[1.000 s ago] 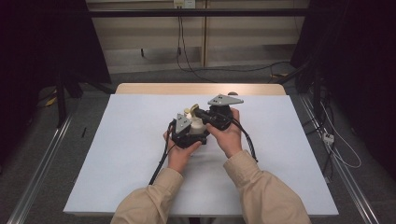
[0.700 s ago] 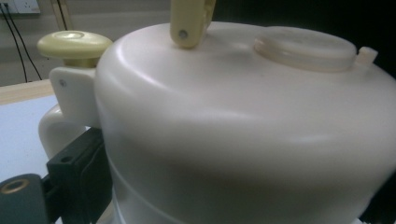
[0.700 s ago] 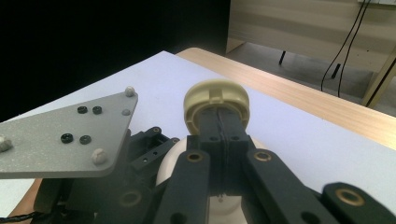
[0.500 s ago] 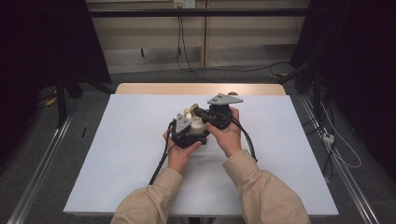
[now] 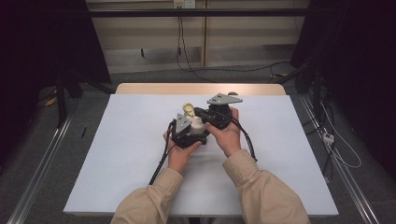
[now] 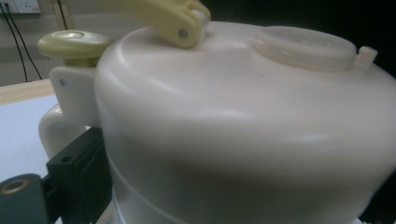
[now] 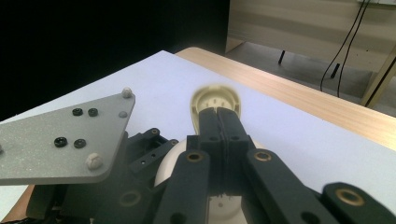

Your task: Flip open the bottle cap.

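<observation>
A cream-white plastic container (image 5: 199, 125) with a domed top (image 6: 243, 121) is held just above the white table, near its middle. My left gripper (image 5: 190, 134) is shut on its body, and one black finger (image 6: 74, 172) presses its left side by the cream handle. A pale yellow lever (image 5: 188, 109) rises from the top, with a yellow knob (image 6: 74, 43) beside it. My right gripper (image 7: 218, 115) is shut on that yellow lever (image 7: 215, 97), its jaws nearly touching. In the high view the right gripper (image 5: 200, 113) reaches in from the right, over the container.
The white table top (image 5: 116, 154) spreads out on all sides of the hands, with a wooden strip (image 5: 154, 88) along the far edge. Black cables (image 5: 161, 158) trail from both grippers toward the person. More cables lie on the floor behind and to the right of the table.
</observation>
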A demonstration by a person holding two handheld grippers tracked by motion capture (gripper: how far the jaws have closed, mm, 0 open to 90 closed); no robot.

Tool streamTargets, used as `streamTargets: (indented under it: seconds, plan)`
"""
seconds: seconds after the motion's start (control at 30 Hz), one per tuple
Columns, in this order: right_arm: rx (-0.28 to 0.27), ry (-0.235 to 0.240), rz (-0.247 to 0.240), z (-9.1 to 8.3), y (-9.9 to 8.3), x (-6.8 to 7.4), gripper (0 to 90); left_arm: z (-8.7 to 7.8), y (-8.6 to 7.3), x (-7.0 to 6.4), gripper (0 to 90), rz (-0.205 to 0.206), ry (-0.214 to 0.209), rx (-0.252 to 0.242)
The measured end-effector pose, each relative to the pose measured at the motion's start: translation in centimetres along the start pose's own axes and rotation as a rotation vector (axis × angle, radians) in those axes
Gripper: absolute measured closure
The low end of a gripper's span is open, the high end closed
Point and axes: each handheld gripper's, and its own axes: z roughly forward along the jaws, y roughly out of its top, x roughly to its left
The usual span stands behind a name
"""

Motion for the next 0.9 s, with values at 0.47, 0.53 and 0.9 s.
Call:
streamTargets:
  seconds: [0.47,0.53,0.9]
  plan:
    - [0.003,0.009,0.005,-0.08,-0.01,-0.11,84.4,0.02,-0.16,0.06,5.4,-0.004,0.0,-0.009]
    - [0.004,0.008,0.011,-0.12,-0.04,-0.1,81.6,0.01,-0.17,0.15,5.2,-0.001,-0.006,-0.005]
    - [-0.01,0.016,0.055,-0.41,-0.41,-0.58,51.2,-0.02,-0.27,0.37,4.2,-0.027,-0.027,0.009]
